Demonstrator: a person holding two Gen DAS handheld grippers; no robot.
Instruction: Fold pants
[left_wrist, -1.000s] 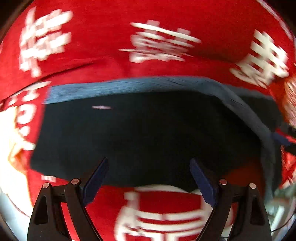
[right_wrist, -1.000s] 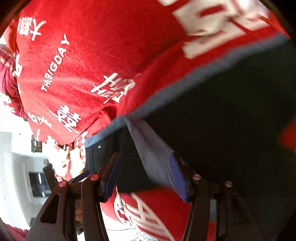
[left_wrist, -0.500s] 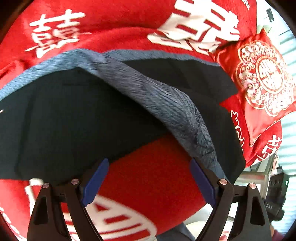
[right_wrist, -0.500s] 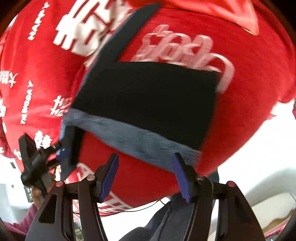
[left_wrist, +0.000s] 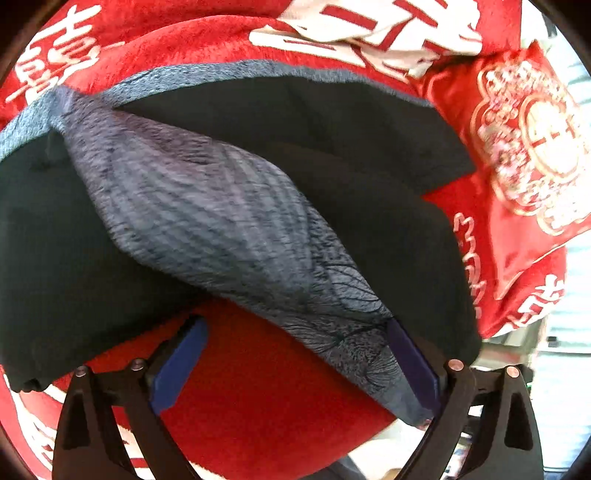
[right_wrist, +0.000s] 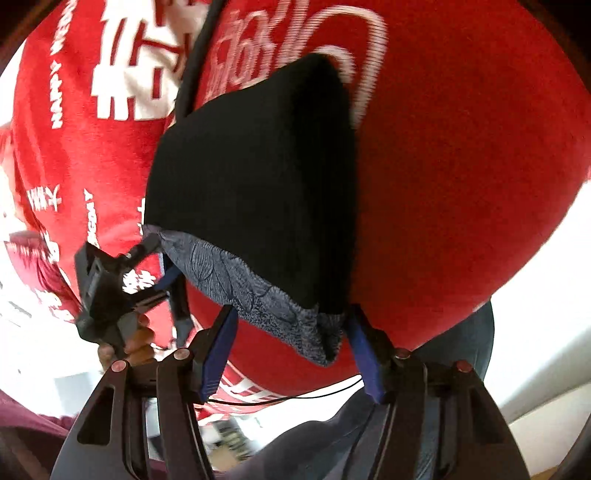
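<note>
One pants (left_wrist: 332, 206), one red blanket (left_wrist: 266, 398), one cushion (left_wrist: 524, 140), two grippers (left_wrist: 295, 373).

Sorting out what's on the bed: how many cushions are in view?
1. A red cushion with a gold and white round emblem lies at the right of the left wrist view, beyond the dark pants on the red blanket. Others may be hidden outside the views.

The pants (left_wrist: 229, 206) lie on the blanket (left_wrist: 258, 387), folded over themselves, with their turned-back waistband on top near the near edge. A cushion (left_wrist: 524, 155) lies on the blanket to the pants' right.
</note>
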